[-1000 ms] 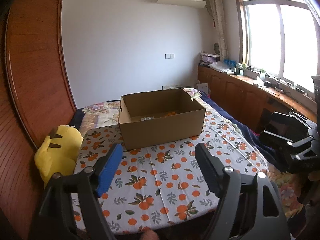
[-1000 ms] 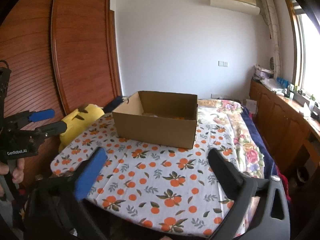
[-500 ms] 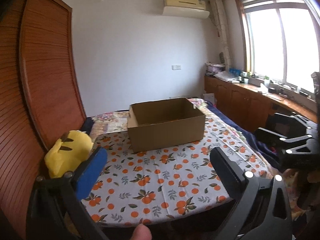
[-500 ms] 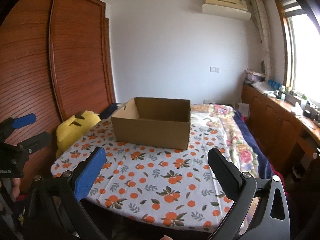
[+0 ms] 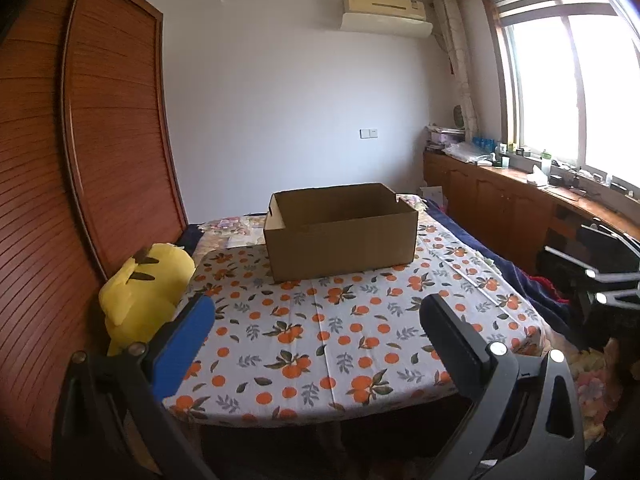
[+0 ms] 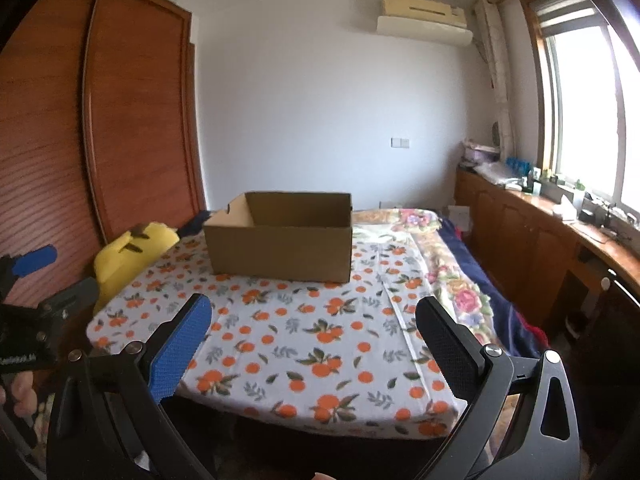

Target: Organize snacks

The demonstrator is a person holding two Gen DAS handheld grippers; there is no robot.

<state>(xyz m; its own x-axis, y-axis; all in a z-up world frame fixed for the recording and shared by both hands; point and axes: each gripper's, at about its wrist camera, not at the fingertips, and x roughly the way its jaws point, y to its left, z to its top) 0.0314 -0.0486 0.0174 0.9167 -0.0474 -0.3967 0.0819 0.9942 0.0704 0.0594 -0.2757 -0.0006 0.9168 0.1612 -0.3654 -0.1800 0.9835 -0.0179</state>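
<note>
Each tool is showing a black frame with silver screws at the joints. The left tool (image 5: 316, 320) is wearing one blue textured pad (image 5: 182, 346) and one black pad (image 5: 450, 346); the right tool (image 6: 314, 322) is matching it. White lettering (image 6: 16, 360) is showing on the left tool's body, bare skin (image 6: 18, 394) beneath.
</note>
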